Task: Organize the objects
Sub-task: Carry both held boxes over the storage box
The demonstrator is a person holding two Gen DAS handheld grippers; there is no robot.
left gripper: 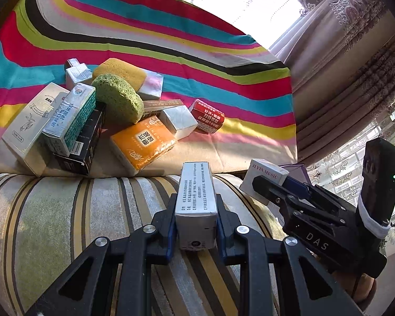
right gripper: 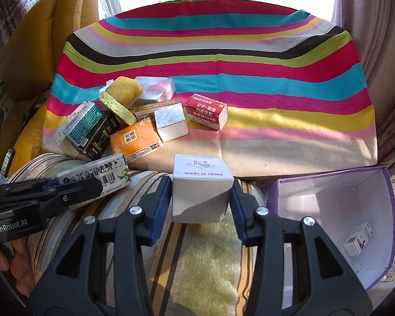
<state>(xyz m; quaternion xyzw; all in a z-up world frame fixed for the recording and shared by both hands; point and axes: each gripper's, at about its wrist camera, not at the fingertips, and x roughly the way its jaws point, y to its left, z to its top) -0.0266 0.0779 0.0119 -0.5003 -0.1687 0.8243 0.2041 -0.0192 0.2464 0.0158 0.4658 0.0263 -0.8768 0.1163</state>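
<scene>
Left wrist view is showing the pile [left gripper: 100, 113] of small boxes and two sponges lying at the left on the striped cloth [left gripper: 171, 39], with the orange pack [left gripper: 142, 144] and red pack [left gripper: 207, 117] lying further right. In the middle the left gripper [left gripper: 196, 223] is holding a long silver box [left gripper: 196, 192] lengthwise, its fingers [left gripper: 171, 226] pressing narrow on both long sides, above the striped cushion [left gripper: 65, 210]. To the right the right gripper [left gripper: 270, 189] is carrying a white cube box [left gripper: 263, 177] beside a sliver of the purple bin [left gripper: 299, 169]. In the right wrist view the same left gripper is coming in from the left edge with its silver box [right gripper: 97, 173], the right gripper [right gripper: 201, 197] is clamping the cube [right gripper: 201, 184] at a moderate width between its blue pads, and the open purple bin [right gripper: 329, 192] is lying at the far right, tipped toward the camera with one small white box [right gripper: 358, 238] already inside. Judging by this, the step in hand is carrying both picked boxes away from the pile toward the bin. The next move is probably calling for swinging each gripper right over the bin's mouth, lowering, and only then widening the fingers, the right hand going first so the left has room.
</scene>
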